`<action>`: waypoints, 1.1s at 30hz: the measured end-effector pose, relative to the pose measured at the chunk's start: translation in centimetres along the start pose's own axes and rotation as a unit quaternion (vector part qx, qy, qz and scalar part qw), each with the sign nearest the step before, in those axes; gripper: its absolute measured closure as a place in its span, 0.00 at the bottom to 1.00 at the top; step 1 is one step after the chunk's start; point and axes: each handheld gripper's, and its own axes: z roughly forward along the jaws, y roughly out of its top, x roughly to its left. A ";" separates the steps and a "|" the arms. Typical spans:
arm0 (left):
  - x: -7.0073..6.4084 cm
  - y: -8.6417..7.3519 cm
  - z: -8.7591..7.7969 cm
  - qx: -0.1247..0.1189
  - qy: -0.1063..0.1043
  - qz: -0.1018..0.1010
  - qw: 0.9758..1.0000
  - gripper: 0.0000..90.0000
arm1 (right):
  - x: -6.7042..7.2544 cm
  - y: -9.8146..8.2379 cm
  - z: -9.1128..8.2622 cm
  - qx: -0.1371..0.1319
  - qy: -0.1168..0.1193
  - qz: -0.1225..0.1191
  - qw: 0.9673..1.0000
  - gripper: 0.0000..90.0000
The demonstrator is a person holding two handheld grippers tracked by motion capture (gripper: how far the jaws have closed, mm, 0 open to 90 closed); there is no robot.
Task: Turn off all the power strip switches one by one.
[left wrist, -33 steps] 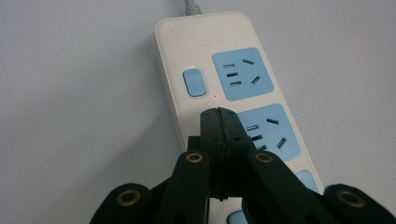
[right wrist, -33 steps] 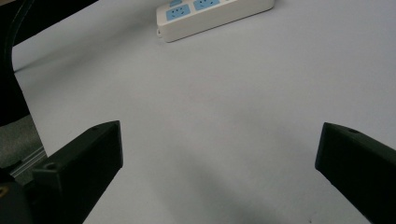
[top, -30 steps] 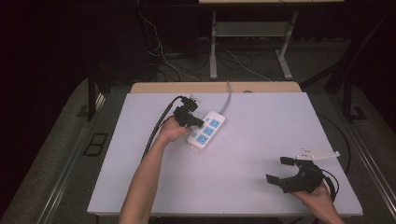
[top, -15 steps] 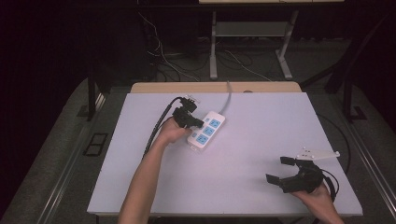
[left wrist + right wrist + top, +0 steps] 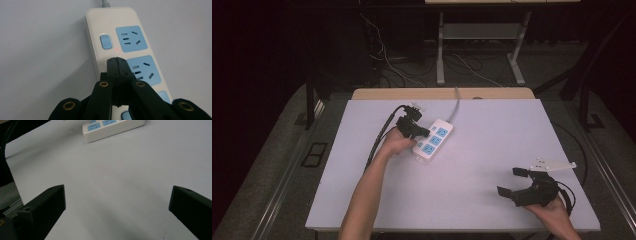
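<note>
From the high view, we are resting the left gripper [image 5: 418,131] on the white plastic power strip with blue sockets [image 5: 435,139], its long axis running seven to one o'clock. In the left gripper view, our jaws are pressing together empty, tips on the strip [image 5: 120,45], its blue rocker switch [image 5: 105,41] at eleven o'clock. In the right gripper view, our right gripper [image 5: 117,205] is gaping wide, the strip [image 5: 113,128] far off at twelve.

strip [image 5: 120,50] near end: behind closed jaws | lowest socket [image 5: 163,96]: part hidden | cord [image 5: 106,3]: cut by top edge
</note>
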 end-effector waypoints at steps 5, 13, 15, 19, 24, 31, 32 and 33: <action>-0.2 0.0 0.0 0.001 0.005 0.002 1.000 1.00 | 0.0 0.0 -0.1 -0.002 -0.002 0.002 1.000 0.01; -0.4 0.1 0.0 0.002 0.013 0.009 1.000 1.00 | -0.1 0.0 -0.2 -0.004 -0.003 0.003 1.000 0.01; -0.4 0.1 0.0 0.002 0.013 0.008 1.000 1.00 | -0.2 0.0 -0.2 -0.004 -0.003 0.003 1.000 0.01; -0.4 0.1 -0.1 -0.006 0.004 0.013 1.000 1.00 | -0.1 0.0 -0.2 -0.005 -0.003 0.002 1.000 0.01; -0.7 0.3 -0.4 -0.004 0.010 0.025 1.000 1.00 | -0.1 0.1 -0.1 -0.005 -0.002 0.001 1.000 0.01; -0.7 1.5 -1.4 -0.017 0.010 0.027 0.999 0.99 | -0.1 0.0 -0.1 -0.004 -0.003 0.003 1.000 0.01; -0.7 1.7 -1.6 -0.016 0.011 0.028 0.999 0.99 | -0.1 0.0 -0.1 -0.004 -0.002 0.003 1.000 0.01; -0.7 1.9 -1.7 -0.019 0.011 0.029 0.999 0.99 | -0.1 0.0 -0.1 -0.004 -0.002 0.003 1.000 0.01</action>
